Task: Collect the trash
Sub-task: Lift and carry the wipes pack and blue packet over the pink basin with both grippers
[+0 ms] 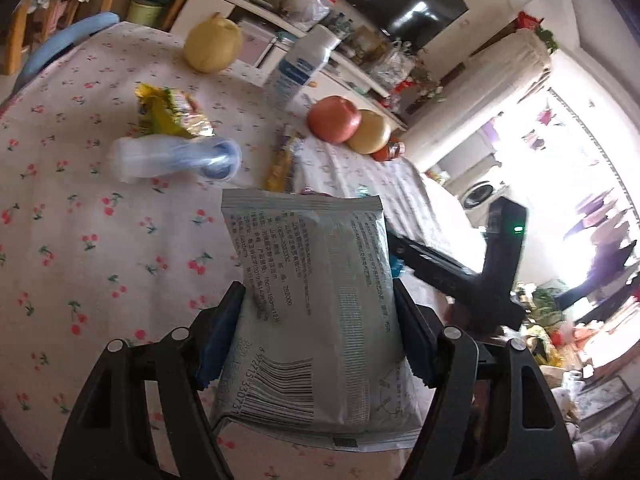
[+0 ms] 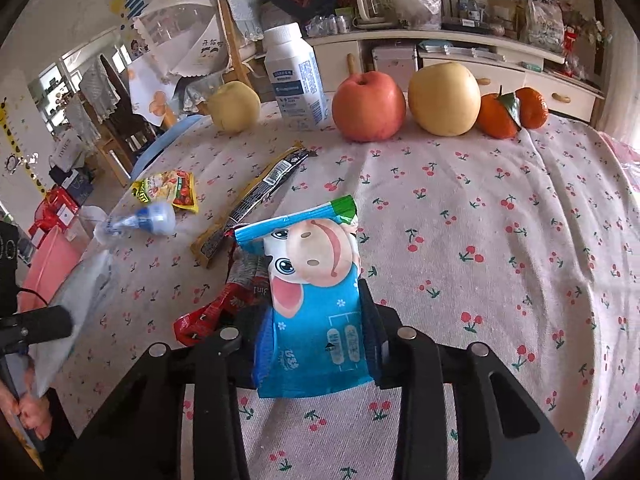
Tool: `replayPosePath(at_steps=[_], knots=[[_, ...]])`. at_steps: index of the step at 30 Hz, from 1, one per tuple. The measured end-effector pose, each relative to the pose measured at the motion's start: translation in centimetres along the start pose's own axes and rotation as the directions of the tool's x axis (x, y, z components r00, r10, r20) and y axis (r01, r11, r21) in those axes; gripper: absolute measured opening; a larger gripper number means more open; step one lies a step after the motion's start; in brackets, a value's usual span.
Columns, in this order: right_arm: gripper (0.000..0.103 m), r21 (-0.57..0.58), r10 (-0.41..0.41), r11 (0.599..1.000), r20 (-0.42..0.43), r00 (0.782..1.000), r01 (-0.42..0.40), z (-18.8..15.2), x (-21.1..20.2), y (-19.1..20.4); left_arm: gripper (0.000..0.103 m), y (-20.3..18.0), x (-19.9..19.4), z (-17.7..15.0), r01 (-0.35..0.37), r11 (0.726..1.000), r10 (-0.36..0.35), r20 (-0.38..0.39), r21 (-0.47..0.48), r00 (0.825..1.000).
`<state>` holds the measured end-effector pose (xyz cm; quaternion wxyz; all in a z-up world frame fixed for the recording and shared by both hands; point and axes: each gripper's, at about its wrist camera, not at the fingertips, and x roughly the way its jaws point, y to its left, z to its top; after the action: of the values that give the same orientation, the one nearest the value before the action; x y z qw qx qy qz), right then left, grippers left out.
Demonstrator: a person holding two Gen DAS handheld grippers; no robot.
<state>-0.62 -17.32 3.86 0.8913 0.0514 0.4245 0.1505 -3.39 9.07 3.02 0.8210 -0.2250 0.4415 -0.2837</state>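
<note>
Left gripper (image 1: 316, 300) clamps the grey printed packet (image 1: 316, 304) above the table's (image 2: 480, 240) near edge, while the right gripper (image 2: 316, 328) pinches the blue cow-face wrapper (image 2: 312, 300), mid-cloth beside a red wrapper (image 2: 212, 312).

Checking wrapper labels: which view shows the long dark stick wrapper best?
Right wrist: the stick wrapper lies full length, unblocked, on the tablecloth. Left wrist shows only a blurred yellowish piece beyond the grey pack.
</note>
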Motion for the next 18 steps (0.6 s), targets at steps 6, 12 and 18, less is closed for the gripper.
replayPosePath(at_steps=[6,12,18], knots=[[0.037,0.007,-0.033,0.999,0.058,0.998,0.033,-0.2,-1.3,0.4,0.072,-0.6,-1.0,-0.3,-0.047,0.997,0.046,0.033,0.053,0.998],[0.037,0.019,-0.047,0.999,0.100,0.994,0.045,-0.2,-2.5,1.1,0.072,-0.7,-2.5,-0.6,-0.078,0.993,0.072,0.065,0.094,0.995],[0.037,0.023,-0.038,0.999,0.126,0.991,0.035,-0.8,-3.9,2.7,0.072,0.1,-4.9,-0.7,-0.099,0.991,0.089,0.111,0.086,0.990]])
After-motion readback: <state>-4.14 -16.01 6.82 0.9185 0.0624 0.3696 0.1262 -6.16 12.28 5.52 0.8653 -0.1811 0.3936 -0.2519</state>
